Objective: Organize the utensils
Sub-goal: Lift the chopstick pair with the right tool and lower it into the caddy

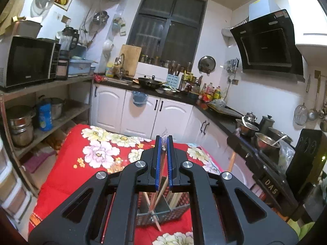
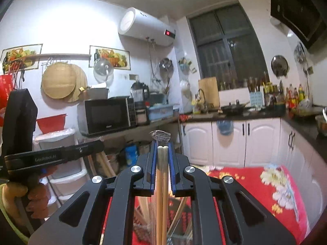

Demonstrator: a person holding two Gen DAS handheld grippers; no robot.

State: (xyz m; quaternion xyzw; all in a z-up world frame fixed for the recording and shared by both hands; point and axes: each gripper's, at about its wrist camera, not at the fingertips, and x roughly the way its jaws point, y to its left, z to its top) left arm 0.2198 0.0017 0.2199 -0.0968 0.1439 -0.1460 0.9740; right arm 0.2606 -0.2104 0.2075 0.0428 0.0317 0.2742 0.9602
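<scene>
My left gripper [image 1: 164, 140] is shut on a thin pair of chopsticks in a clear plastic wrapper [image 1: 164, 135], whose crinkled end sticks out past the blue pads. Below it, a dark mesh utensil basket [image 1: 179, 212] holds several wooden chopsticks [image 1: 156, 202] leaning at angles. My right gripper [image 2: 162, 149] is shut on a pale wooden chopstick pair [image 2: 162, 163] in a clear wrapper [image 2: 160, 135], held about level. In the right wrist view the left gripper [image 2: 98, 144] shows from the side at the left, held by a hand [image 2: 34, 200].
The basket stands on a table with a red floral cloth [image 1: 98, 153]. White cabinets [image 1: 143, 112] and a crowded dark counter [image 1: 179, 96] lie beyond. A shelf with a microwave [image 1: 28, 61] and pots is at left; a stove with pots [image 1: 263, 140] is at right.
</scene>
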